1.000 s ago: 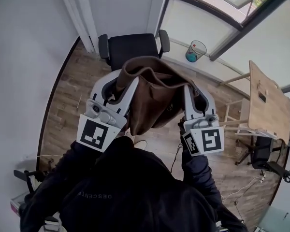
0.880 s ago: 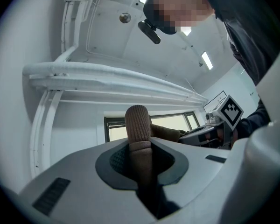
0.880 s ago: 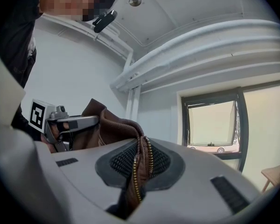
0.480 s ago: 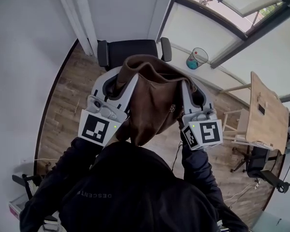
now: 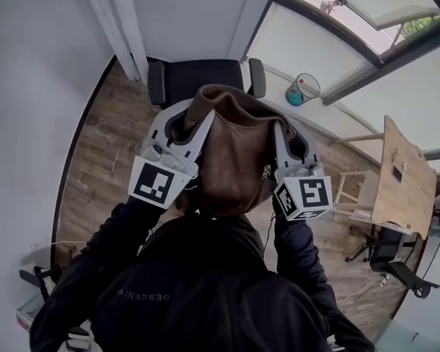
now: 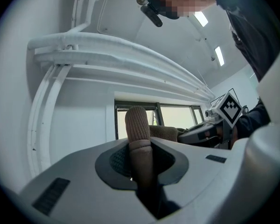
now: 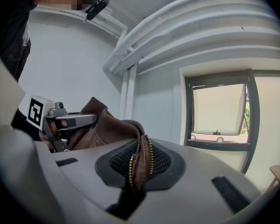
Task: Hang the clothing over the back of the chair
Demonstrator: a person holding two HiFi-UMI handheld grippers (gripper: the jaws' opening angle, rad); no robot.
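A brown jacket (image 5: pixel 231 152) hangs between my two grippers in the head view, held up just short of the black office chair (image 5: pixel 198 79). My left gripper (image 5: pixel 194 119) is shut on the jacket's ribbed knit hem (image 6: pixel 137 139), which stands up between its jaws in the left gripper view. My right gripper (image 5: pixel 282 134) is shut on the zipper edge (image 7: pixel 140 160) of the jacket, seen pinched between its pads in the right gripper view. The chair's backrest and both armrests show beyond the jacket; its seat is hidden.
A white wall with pipes (image 5: pixel 121 20) stands behind the chair. A glass bin (image 5: pixel 302 90) sits by the window at the right. A wooden table (image 5: pixel 400 174) and another chair base (image 5: pixel 396 259) are at the far right. Wood floor (image 5: pixel 103 152) lies on the left.
Both grippers have carried the jacket forward toward the chair and slightly down; the jacket now covers more of the chair's seat in the head view. Both grips are unchanged.
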